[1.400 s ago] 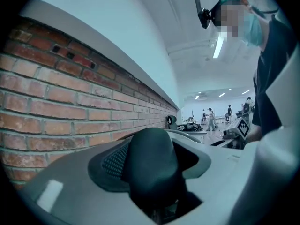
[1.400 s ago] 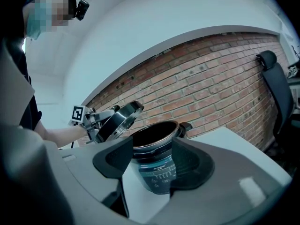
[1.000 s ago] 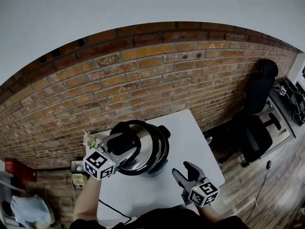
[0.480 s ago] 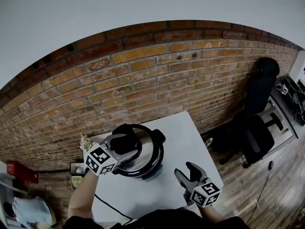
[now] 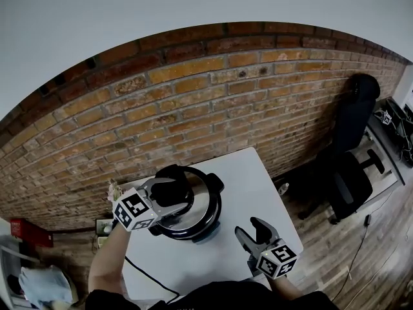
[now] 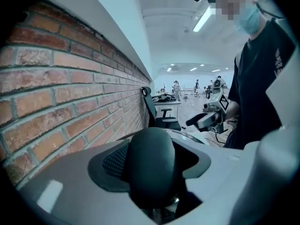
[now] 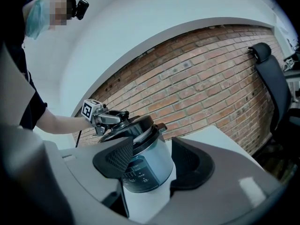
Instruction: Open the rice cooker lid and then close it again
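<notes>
We have the left gripper (image 5: 166, 194) clamped on the black handle (image 6: 151, 165) at the top of the lid (image 7: 124, 123). In the left gripper view its fingers (image 6: 112, 161) press against the handle on both sides, with no gap showing. The rice cooker (image 5: 210, 206) stands on the white table (image 5: 258, 176), toward the table's 10 o'clock corner and near the brick wall (image 5: 193, 108).

What matters for the next move is how the lid sits. From the right gripper view it is tilted. The edge on the left gripper's side rides high, while the opposite edge, toward 3 o'clock in that view, sits low against the pot's rim. We judge it is neither seated nor fully clear.

In the head view our left arm reaches in from about 8 o'clock of the cooker, and the fingers point toward 2 o'clock across the lid. To open it, we would carry the handle up and away toward 12 o'clock. To close it, we would bring the raised edge straight down until the lid lies level.

The right gripper (image 5: 249, 231) is over the table at about 4 o'clock from the cooker, well apart from it. Its fingers are spread wide and hold nothing, though they frame the pot in their own view. The left is plainly the nearer hand and does the work alone.
</notes>
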Available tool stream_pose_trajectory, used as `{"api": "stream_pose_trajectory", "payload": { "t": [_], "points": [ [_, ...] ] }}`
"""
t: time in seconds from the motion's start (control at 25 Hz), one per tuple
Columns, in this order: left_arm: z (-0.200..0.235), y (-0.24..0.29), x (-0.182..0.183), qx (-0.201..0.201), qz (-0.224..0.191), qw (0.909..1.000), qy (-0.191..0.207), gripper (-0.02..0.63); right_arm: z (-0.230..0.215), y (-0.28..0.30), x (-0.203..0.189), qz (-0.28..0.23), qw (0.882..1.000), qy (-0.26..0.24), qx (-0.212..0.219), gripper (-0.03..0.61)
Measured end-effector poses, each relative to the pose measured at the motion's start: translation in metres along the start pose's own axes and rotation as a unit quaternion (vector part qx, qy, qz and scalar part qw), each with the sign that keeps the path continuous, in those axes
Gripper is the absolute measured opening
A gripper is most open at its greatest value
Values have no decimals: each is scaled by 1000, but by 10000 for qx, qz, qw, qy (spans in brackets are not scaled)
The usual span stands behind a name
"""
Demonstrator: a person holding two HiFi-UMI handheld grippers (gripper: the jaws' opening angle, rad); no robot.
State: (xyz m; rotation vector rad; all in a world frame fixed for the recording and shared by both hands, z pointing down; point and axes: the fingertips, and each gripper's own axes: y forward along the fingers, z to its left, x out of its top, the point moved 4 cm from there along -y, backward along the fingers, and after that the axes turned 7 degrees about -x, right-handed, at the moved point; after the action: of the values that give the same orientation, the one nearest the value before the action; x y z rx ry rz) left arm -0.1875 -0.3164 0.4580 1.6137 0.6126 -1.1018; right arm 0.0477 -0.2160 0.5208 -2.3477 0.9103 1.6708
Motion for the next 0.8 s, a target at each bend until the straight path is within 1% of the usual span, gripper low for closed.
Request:
{"api": "stream_pose_trajectory", "payload": {
  "t": [0.12,0.28,0.56,0.8],
  "points": [
    [1,3,0,-195,65,9997,95,279,0,-1,-1,11,10000,-3,-4,247],
    [-2,9,-2,-527,279,9975,376,279,0,-1,-1,9,10000,-7,-27,247],
    [0,8,-5,-850,152,9949,520,279,-1,-6,-2,56,10000,-7,-47,247],
    [1,7,-6,-866,157,9946,552,281,1,-9,0,142,9998,-77,-63,247]
  ]
}}
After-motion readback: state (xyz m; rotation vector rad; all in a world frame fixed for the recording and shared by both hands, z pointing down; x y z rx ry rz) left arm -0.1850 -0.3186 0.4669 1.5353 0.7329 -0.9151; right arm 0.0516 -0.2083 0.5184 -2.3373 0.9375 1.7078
